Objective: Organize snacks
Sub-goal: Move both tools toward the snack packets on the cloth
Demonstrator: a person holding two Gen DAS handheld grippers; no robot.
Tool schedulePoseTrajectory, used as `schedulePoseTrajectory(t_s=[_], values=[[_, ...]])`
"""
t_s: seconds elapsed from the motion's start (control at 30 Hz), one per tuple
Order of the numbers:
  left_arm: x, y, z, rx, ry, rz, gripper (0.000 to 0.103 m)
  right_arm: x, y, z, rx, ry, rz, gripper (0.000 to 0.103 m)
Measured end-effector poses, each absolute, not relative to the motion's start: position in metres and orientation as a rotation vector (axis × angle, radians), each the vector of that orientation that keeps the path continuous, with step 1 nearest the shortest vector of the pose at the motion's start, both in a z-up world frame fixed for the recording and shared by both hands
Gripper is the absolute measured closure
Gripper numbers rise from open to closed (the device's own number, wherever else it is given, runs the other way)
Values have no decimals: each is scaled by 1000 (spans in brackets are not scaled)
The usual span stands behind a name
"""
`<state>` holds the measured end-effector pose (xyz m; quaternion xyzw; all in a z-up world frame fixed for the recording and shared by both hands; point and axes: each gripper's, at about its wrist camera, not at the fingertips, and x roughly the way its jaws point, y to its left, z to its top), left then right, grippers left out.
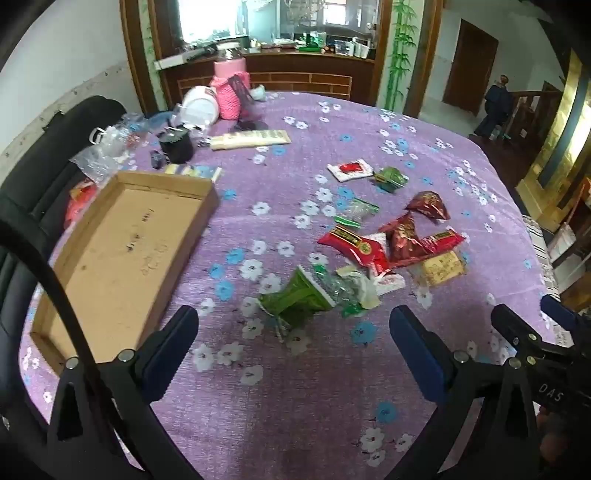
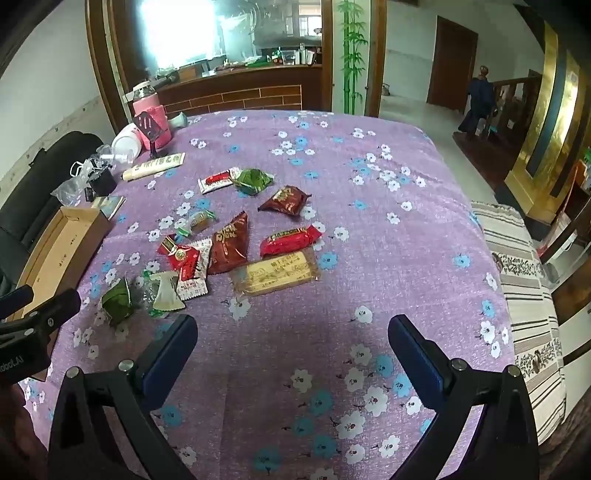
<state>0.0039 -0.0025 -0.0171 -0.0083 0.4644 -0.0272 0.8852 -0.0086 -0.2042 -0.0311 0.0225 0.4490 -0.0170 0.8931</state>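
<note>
Bright daylight from the far window [image 2: 177, 33], blown out to white glare. Soft shadows on the tablecloth [image 2: 369, 258]. Strong fisheye bending and dark vignette at edges; slight blur throughout.

You have a purple floral tablecloth [image 2: 369, 229] covering the table. At its far left corner: a pink knitted jar cover [image 1: 231, 94], a white plastic bucket [image 1: 197, 107], a black cup [image 1: 176, 144]. Beyond the left edge, a black chair [image 1: 33, 199].

Cardboard tray [image 1: 122, 254] on table [image 1: 332, 387] left of scattered snack packets [image 1: 369, 251], clutter [image 1: 177, 136] behind tray
</note>
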Motion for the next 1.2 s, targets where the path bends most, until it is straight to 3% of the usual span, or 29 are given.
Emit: schedulePoseTrajectory(t_s=[0.27, 0.5, 0.8, 1.2], values=[[5, -1, -37, -123, 1055, -171, 0, -9, -217, -32, 82, 927, 14, 0], [-7, 40, -46, -237, 1009, -115, 0, -5, -228, -33, 116, 917, 65, 1], [16, 26, -64, -71, 1062, -173, 5, 5, -234, -44, 127, 932, 104, 1], [53, 16, -83, 81, 1099, -381, 16, 27, -213, -59, 116, 995, 109, 28]])
